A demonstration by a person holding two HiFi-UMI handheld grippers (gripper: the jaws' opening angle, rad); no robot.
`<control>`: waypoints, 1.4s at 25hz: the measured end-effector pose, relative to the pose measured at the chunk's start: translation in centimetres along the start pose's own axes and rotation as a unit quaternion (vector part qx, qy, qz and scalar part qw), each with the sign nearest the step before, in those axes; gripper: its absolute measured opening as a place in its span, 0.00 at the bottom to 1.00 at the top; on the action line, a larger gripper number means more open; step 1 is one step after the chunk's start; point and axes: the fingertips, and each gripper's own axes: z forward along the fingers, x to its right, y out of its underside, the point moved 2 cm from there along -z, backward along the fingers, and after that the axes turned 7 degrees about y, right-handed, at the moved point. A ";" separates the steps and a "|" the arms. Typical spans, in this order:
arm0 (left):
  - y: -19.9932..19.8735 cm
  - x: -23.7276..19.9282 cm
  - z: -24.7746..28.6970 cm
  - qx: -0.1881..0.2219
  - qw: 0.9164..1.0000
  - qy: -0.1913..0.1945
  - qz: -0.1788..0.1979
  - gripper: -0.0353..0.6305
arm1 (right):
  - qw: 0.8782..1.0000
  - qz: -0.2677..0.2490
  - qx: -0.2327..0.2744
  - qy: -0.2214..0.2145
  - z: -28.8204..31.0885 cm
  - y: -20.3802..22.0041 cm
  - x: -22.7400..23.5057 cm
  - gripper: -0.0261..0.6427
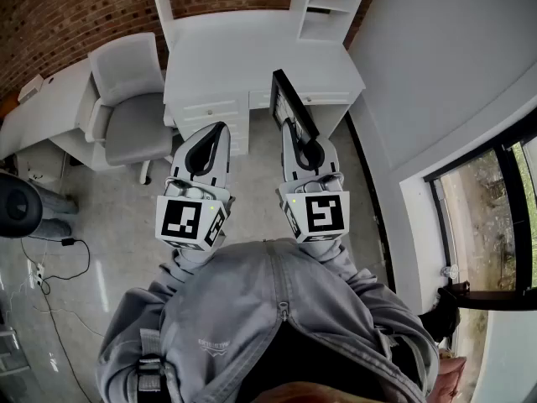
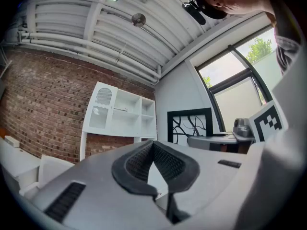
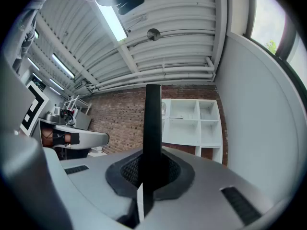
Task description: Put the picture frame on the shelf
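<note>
One black picture frame (image 1: 286, 99) sits clamped edge-on in the right gripper (image 1: 294, 137) before the white desk (image 1: 243, 57); the left gripper (image 1: 220, 130) is closed, empty. The sweatshirt (image 1: 252, 309) print is unreadable.

Matt black frame (image 3: 152, 114) before a rough red brick wall (image 3: 120, 119), a smooth white-painted shelf (image 3: 192, 123), a faintly glossy grey floor (image 1: 101, 250).

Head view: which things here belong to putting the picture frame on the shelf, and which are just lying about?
Part of the job:
picture frame, clamped in the right gripper
white shelf

Just lying about:
desk
office chair
floor cables
left gripper, shut and empty
</note>
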 end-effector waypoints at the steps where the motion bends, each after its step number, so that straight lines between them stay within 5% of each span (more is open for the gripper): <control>1: 0.1 0.0 0.2 -0.001 1.000 0.000 0.001 0.06 | 1.000 0.000 0.000 0.000 0.1 0.1 0.2 0.09; 18: 1.3 1.5 5.7 -0.012 1.000 -0.014 0.018 0.06 | 0.999 0.028 0.014 -0.022 3.0 1.8 5.2 0.09; 35: 4.7 -10.0 13.8 -0.010 1.000 -0.017 0.000 0.06 | 0.999 0.017 0.003 -0.030 16.5 5.9 4.8 0.09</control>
